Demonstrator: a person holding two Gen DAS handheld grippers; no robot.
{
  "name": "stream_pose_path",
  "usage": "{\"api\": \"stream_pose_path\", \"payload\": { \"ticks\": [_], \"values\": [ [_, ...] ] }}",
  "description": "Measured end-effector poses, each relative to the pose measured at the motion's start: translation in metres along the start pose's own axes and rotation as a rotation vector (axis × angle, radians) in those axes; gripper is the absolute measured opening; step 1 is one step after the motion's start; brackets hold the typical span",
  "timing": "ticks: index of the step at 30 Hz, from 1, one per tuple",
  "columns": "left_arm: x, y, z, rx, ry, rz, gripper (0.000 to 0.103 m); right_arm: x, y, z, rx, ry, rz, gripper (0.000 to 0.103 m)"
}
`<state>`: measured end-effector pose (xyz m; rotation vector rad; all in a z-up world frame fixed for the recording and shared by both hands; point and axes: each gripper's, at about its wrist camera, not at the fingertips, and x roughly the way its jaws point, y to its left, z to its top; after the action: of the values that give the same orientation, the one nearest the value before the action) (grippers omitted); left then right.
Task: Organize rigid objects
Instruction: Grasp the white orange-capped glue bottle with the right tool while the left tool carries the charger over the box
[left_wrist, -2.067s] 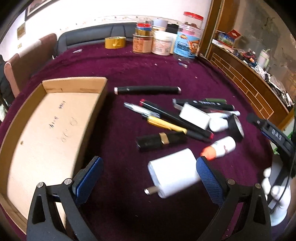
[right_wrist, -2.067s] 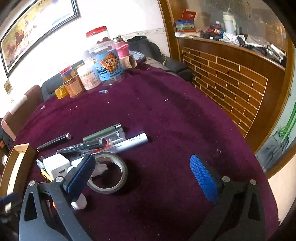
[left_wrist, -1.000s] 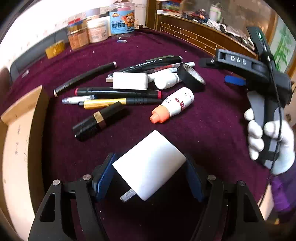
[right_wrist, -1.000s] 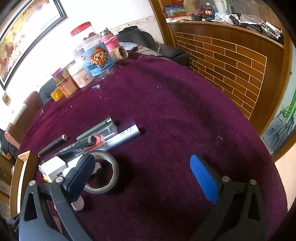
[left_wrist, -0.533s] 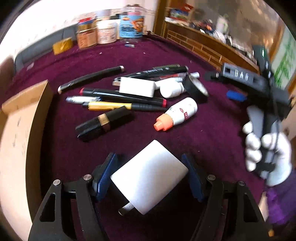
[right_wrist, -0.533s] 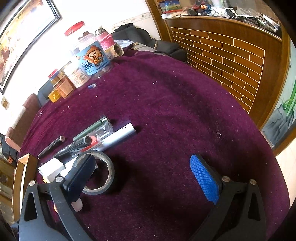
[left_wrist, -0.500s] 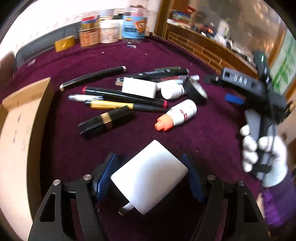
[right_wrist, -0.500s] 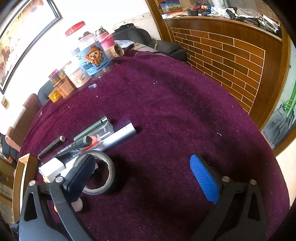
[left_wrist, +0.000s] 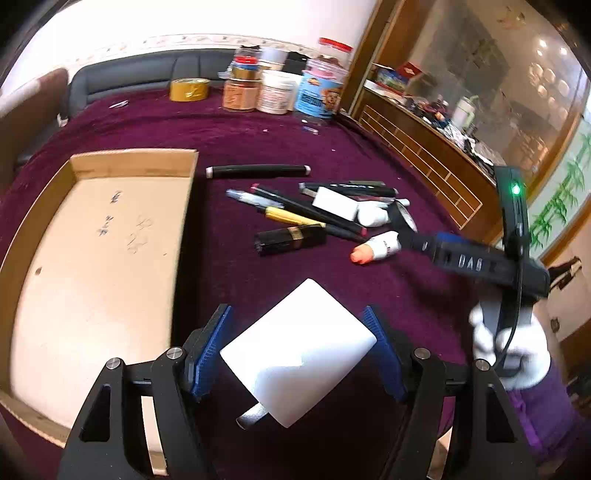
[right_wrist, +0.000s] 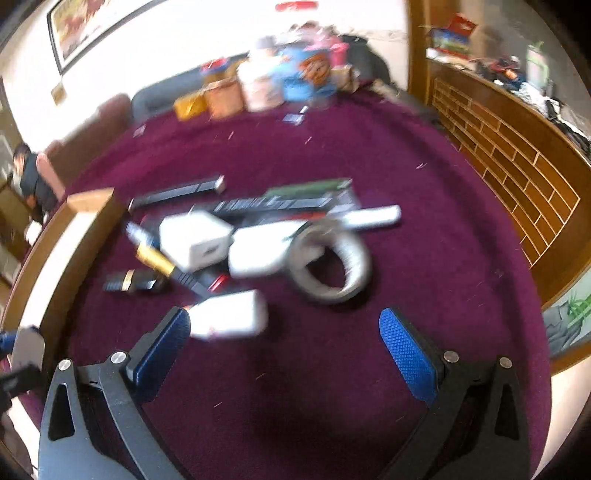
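Purple tabletop (left_wrist: 258, 140). Left claw (left_wrist: 297, 349) pinching white charger (left_wrist: 297, 350), now lifted, swung toward cardboard tray (left_wrist: 92, 258); right claw (right_wrist: 284, 347) spread, empty. Drop-off next.

We get bright daylight from 12 o'clock in both views; the white wall (left_wrist: 229, 22) is blown out. Left wrist view is mostly sharp, with the right gripper (left_wrist: 476, 258) at 3 o'clock smeared and the glass cabinet (left_wrist: 480, 74) at 1 o'clock soft with glare spots. The white charger (left_wrist: 299, 350) casts a dark shadow toward 6 o'clock. Right wrist view is motion-blurred throughout: tape roll (right_wrist: 332, 262) and jars (right_wrist: 280, 81) smear, only the blue pads (right_wrist: 406, 354) stay crisp. We see heavy fisheye bending and black vignette at all corners.
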<state>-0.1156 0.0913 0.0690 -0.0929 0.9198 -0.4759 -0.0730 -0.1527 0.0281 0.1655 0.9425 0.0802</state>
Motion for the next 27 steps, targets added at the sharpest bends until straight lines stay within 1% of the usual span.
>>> {"api": "stream_pose_path", "payload": {
  "ticks": [1, 4, 5, 7, 9, 11, 13, 14, 17, 20, 22, 27],
  "values": [
    [-0.001, 0.002, -0.002, -0.008, 0.0, 0.0, 0.066, 0.001, 0.001, -0.005, 0.027, 0.019, 0.025, 0.099],
    [-0.004, 0.012, -0.004, -0.03, -0.002, 0.001, 0.066, 0.007, 0.001, -0.013, 0.144, 0.074, 0.112, 0.096],
    [-0.006, 0.014, -0.005, -0.033, -0.003, 0.0, 0.066, 0.009, 0.003, -0.012, 0.169, 0.083, 0.126, 0.096],
    [-0.01, 0.019, -0.007, -0.038, -0.009, -0.003, 0.066, 0.011, 0.006, -0.008, 0.194, 0.076, 0.109, 0.094],
    [-0.012, 0.023, -0.009, -0.049, -0.015, -0.008, 0.066, 0.017, 0.008, 0.0, 0.24, 0.079, 0.115, 0.092],
    [-0.014, 0.027, -0.011, -0.06, -0.02, -0.014, 0.066, 0.022, 0.011, 0.005, 0.268, 0.068, 0.089, 0.089],
    [-0.017, 0.031, -0.011, -0.068, -0.025, -0.017, 0.066, 0.026, 0.02, 0.007, 0.25, 0.056, 0.018, 0.071],
    [-0.018, 0.034, -0.012, -0.072, -0.029, -0.016, 0.066, 0.027, 0.027, 0.006, 0.225, 0.052, -0.022, 0.069],
    [-0.024, 0.04, -0.013, -0.082, -0.042, -0.009, 0.066, 0.022, 0.035, 0.0, 0.176, 0.042, -0.075, 0.066],
    [-0.027, 0.046, -0.014, -0.097, -0.055, -0.005, 0.066, 0.018, 0.04, -0.006, 0.154, 0.022, -0.09, 0.066],
    [-0.027, 0.05, -0.015, -0.106, -0.058, -0.008, 0.066, 0.019, 0.041, -0.007, 0.144, 0.016, -0.083, 0.065],
    [-0.03, 0.055, -0.017, -0.119, -0.064, -0.014, 0.066, 0.007, 0.03, -0.014, 0.175, 0.02, -0.004, 0.066]
  ]
}}
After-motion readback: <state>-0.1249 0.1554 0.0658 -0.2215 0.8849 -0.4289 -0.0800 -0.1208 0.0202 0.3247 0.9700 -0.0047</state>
